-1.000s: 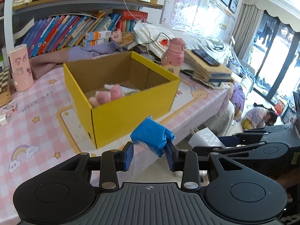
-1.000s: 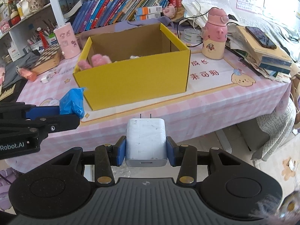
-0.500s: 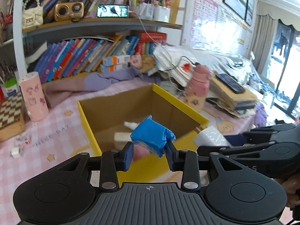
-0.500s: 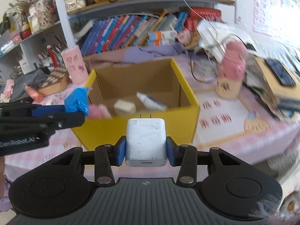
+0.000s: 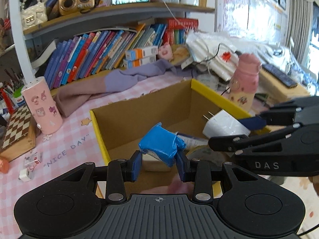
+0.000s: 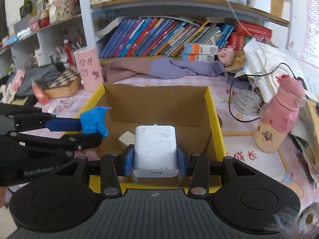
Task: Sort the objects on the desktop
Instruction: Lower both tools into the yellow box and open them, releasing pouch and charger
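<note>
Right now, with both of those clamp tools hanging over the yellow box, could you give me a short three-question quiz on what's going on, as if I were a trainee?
1. True or false: the left gripper is empty.
2. What is the right gripper holding? A) a pink bottle B) a white charger C) a book
3. Fill in: both grippers hover above the open yellow ____.

Key:
1. False. It is shut on a blue packet.
2. B, the white charger, its prongs pointing away from the hand.
3. Box. A few small things already lie inside it, and neither held item has been let go yet.
</note>
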Tool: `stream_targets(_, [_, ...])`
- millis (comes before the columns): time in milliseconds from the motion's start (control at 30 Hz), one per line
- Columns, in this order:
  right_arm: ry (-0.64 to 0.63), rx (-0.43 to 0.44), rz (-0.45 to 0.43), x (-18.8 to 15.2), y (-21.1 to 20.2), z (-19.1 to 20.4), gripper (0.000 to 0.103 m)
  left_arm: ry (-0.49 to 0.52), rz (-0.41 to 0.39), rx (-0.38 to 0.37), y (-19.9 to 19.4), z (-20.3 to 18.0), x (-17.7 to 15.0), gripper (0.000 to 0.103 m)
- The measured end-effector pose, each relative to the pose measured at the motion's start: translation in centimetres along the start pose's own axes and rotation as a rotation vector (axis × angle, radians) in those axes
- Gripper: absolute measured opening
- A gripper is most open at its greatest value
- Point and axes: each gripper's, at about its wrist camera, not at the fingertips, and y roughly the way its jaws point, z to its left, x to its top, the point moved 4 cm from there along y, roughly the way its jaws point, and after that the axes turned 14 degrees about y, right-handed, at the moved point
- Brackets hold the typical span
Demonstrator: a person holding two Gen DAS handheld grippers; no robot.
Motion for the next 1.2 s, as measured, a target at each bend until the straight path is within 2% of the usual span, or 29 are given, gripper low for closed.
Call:
stream_targets(200, [-0.051,0.009,0.070,0.1,3.6,-0.8,0.041,0.038,0.066,0.011,2.8,-0.7,-0.5,0.035])
stream_targets(533, [-0.092,0.026,0.180,-0.1,7.1,-1.7,0.041,0.043,0.101,0.035,4.5,-0.9,-0.5,0.036])
stream_targets(700, [-0.097,0.032,0.206,-0.2,7.7,-1.7,0.041,0.051,0.113,0.061,4.7,-0.8,-0.5,0.038])
stream_targets(900, [-0.096,0.038,0.226,-0.2,8.3,-1.8,0.041,0.069,0.110,0.106,4.5,-0.5,-0.5,0.051])
stream_targets(1067, [-0.056,0.048,0.224,0.0,8.2,-1.9,0.041,0.079,0.074,0.155,3.3,-0.3,-0.2,0.076])
stream_targets(1200, [-0.032,0.057,0.179,0.8,7.2,-2.0,0.044,0.045,0.029,0.164,1.9,0.0,0.2,0.082])
